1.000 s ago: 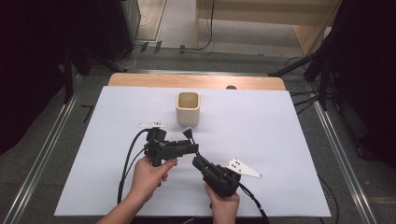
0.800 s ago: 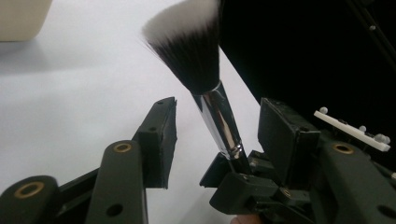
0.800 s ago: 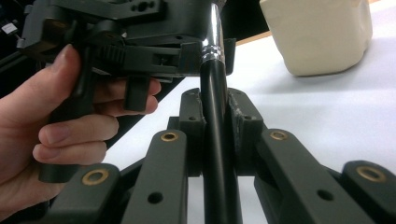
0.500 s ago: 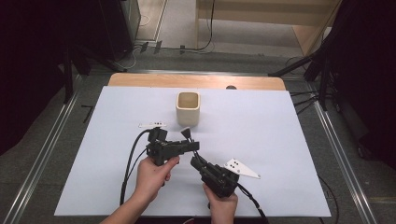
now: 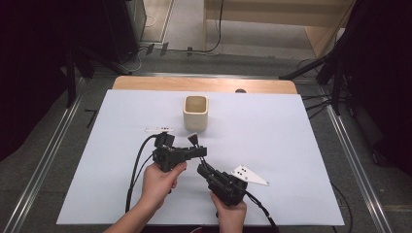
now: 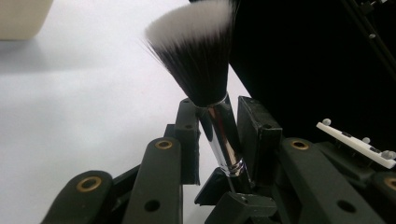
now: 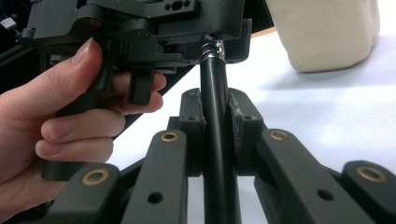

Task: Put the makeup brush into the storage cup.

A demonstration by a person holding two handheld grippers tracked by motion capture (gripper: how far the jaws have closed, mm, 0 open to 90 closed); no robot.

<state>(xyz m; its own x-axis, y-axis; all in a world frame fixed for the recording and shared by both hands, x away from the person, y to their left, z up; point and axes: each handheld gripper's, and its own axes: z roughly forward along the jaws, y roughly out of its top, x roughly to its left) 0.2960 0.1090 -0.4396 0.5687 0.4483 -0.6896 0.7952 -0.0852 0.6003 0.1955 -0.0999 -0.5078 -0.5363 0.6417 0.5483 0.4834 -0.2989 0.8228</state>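
Note:
A makeup brush with black, white-tipped bristles [image 6: 196, 56], a chrome ferrule and a black handle [image 7: 215, 121] stands tilted over the white table [image 5: 291, 145], bristles [image 5: 193, 139] up. My right gripper [image 7: 215, 107] is shut on the handle from below [image 5: 201, 170]. My left gripper [image 6: 219, 116] comes in from the left [image 5: 199, 151]. Its jaws have just been closing, and its pads now sit against the ferrule [image 6: 224, 135]. From the right gripper view, the left gripper [image 7: 219, 44] clamps the ferrule just above my own jaws.
A cream square cup [image 5: 196, 112] stands upright on the table behind the brush, also seen as the cup [image 7: 327, 32] at the upper right. The person's hand [image 7: 56, 107] wraps the left gripper's grip. Cables trail toward the table's front edge.
The left gripper's jaws have drawn in around the brush's ferrule. Both hands and the brush stay where they were.

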